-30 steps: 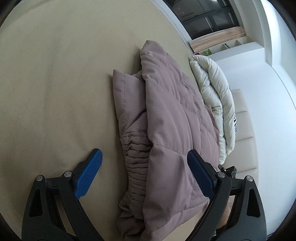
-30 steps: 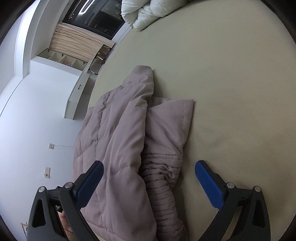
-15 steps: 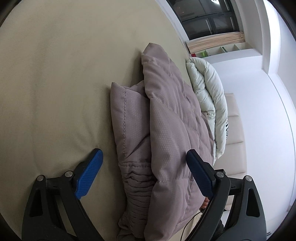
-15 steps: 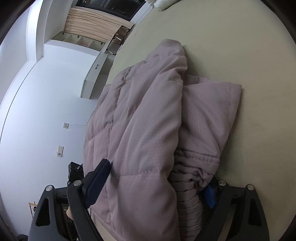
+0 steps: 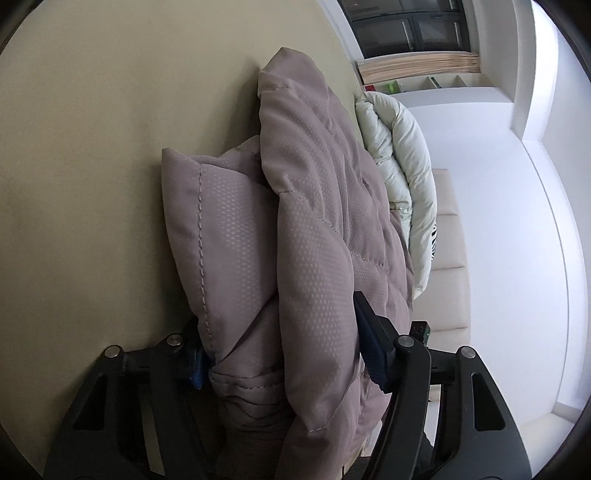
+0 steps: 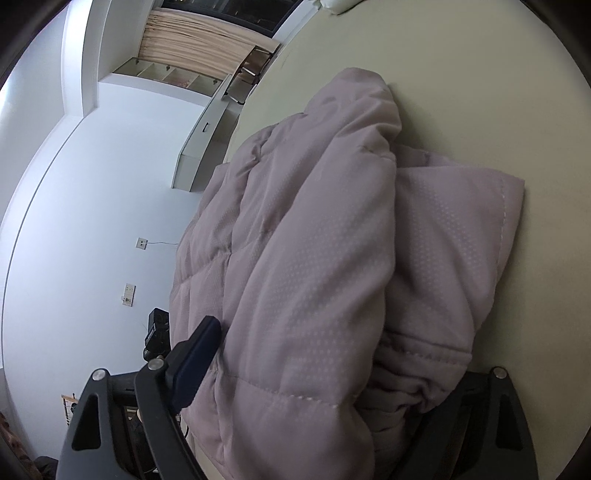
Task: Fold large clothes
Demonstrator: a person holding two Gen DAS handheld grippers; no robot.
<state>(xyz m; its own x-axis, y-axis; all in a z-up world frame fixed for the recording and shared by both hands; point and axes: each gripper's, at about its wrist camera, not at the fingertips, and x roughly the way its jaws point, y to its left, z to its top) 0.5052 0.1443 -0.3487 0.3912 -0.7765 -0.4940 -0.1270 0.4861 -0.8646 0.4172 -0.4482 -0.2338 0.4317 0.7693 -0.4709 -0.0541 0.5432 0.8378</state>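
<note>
Folded mauve puffer jacket (image 5: 295, 236) lying on beige bed (image 5: 92, 155), white duvet (image 5: 402, 177) just behind the jacket. Left gripper (image 5: 284, 350) just closing, fingers (image 5: 373, 350) pressing the jacket's near end. Right gripper (image 6: 332, 373) wide, straddling that end; grip unclear.

A pale green-white quilt (image 5: 408, 173) lies rolled up on the beige bedsheet (image 5: 110, 147), with a zebra-striped patch (image 5: 433, 240) at its lower end. Beyond it stands a cream padded headboard (image 5: 448, 266) against a white wall (image 5: 517, 258). Farther off — a dark window (image 5: 410, 26) with a tan blind (image 5: 417, 68) bunched below it. In the right wrist view, a white cabinet (image 6: 203, 147) stands by the wall, and two wall sockets (image 6: 141, 243) sit one below the other — a thin wire runs from the upper one.
</note>
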